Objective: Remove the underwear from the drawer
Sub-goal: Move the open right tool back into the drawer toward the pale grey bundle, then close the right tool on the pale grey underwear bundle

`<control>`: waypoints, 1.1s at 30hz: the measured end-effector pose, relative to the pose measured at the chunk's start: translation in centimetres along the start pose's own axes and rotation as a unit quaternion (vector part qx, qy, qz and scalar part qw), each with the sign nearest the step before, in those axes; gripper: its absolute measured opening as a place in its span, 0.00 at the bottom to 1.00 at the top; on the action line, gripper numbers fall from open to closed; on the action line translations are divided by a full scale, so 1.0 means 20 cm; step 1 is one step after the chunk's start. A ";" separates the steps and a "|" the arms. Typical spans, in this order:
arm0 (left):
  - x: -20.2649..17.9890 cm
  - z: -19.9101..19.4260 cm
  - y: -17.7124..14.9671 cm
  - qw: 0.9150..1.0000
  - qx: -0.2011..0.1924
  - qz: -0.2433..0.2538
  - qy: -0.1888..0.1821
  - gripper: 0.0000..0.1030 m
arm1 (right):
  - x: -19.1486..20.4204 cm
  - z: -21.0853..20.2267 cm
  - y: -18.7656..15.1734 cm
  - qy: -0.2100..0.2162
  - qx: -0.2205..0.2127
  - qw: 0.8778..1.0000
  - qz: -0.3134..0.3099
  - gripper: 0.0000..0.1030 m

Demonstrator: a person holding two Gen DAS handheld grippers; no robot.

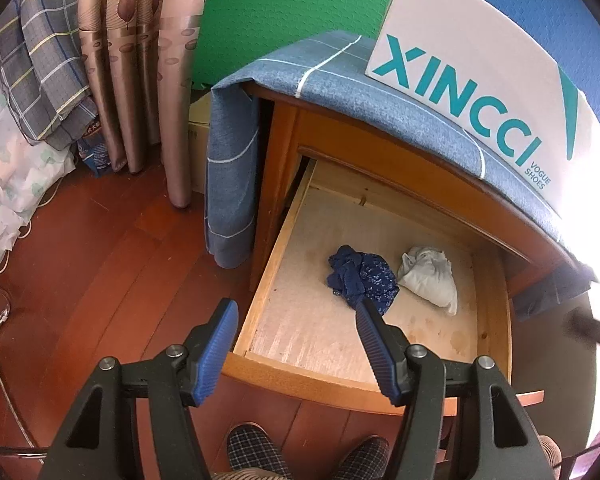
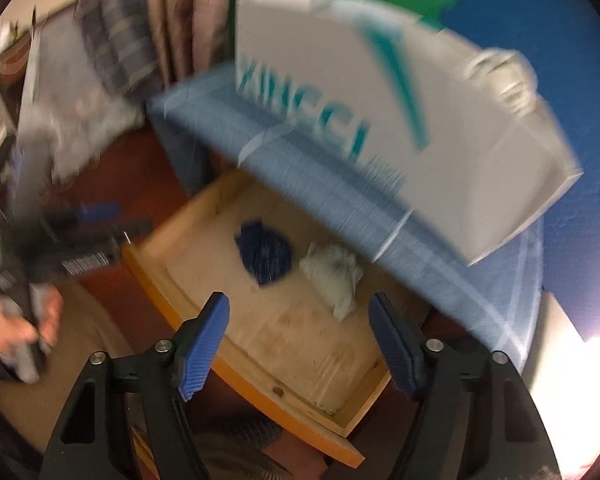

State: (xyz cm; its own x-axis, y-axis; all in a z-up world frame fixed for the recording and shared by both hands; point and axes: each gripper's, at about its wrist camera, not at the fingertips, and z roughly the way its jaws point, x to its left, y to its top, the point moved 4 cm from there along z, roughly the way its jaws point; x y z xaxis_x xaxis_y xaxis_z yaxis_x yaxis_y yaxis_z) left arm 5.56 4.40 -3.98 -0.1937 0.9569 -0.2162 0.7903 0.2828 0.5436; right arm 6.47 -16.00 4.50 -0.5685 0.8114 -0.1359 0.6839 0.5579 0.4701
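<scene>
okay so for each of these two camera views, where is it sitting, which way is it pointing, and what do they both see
Left wrist: sits on the left gripper, looking down over the open drawer; its open blue fingers and the person's slippers show.
Right wrist: sits on the right gripper, looking down into the drawer from the front, motion-blurred; its open fingers show, and the person's hand at left.
Shared: the dark blue underwear, the white underwear, the shoe box.
</scene>
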 end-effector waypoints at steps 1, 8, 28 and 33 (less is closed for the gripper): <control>0.00 0.00 0.00 1.000 0.000 -0.001 0.000 0.61 | 0.02 0.06 -0.01 0.000 0.012 1.000 -0.010 0.64; 0.03 0.01 0.00 1.000 0.001 -0.013 -0.004 0.61 | 0.07 0.43 -0.06 -0.011 0.073 0.995 -0.065 0.59; 0.05 0.03 0.00 1.000 0.006 -0.024 -0.012 0.61 | 0.06 1.00 -0.09 -0.090 0.088 0.971 -0.201 0.55; 0.05 0.03 0.00 1.000 0.007 -0.022 -0.012 0.61 | 0.03 1.08 -0.10 -0.106 0.084 0.968 -0.211 0.56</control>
State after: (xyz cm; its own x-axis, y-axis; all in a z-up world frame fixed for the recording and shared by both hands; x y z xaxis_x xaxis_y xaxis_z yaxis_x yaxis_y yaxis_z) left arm 5.69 5.32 -4.79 -0.2147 0.9414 -0.2602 0.7887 0.3242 0.5224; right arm 14.72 -12.80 -15.41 -0.7190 0.5121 -0.4698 0.4856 0.8538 0.1876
